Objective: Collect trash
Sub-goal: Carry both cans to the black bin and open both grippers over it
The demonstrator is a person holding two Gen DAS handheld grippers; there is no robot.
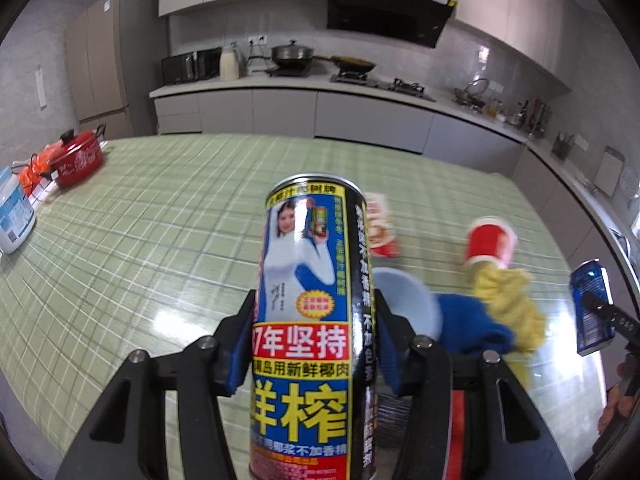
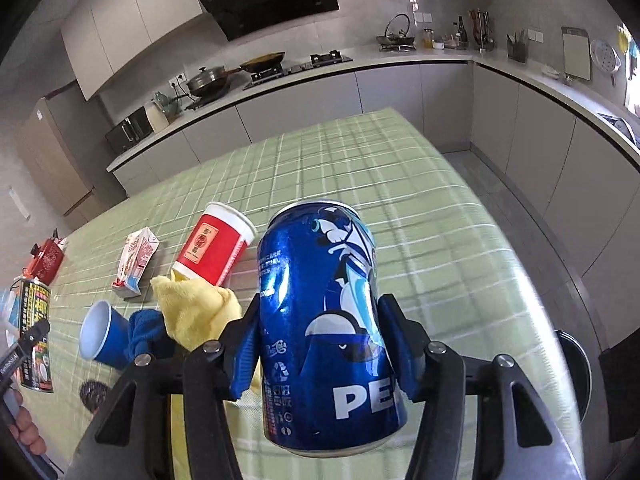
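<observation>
The left tool is squeezing a tall can at mid-frame. The right tool is squeezing a blue can. Both cans look lifted. Cups, a carton and cloths are lying on the tabletop, lower left, not picked up yet.

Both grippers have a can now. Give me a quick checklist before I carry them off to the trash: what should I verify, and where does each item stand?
1. Left gripper grip on the coconut juice can: pads on both sides, can upright. Ok.
2. Right gripper grip on the Pepsi can: pads on both sides, can leans slightly. Ok.
3. Both cans lifted off the table: the Pepsi can's base shows free; the coconut can's base is out of frame. Cannot tell.
4. Trash bin location: none in either view. Cannot tell.
5. Table cleared: not ok. Red paper cup, milk carton and blue cup lie there.
6. Cans empty, no spill risk: openings not visible. Cannot tell.
</observation>
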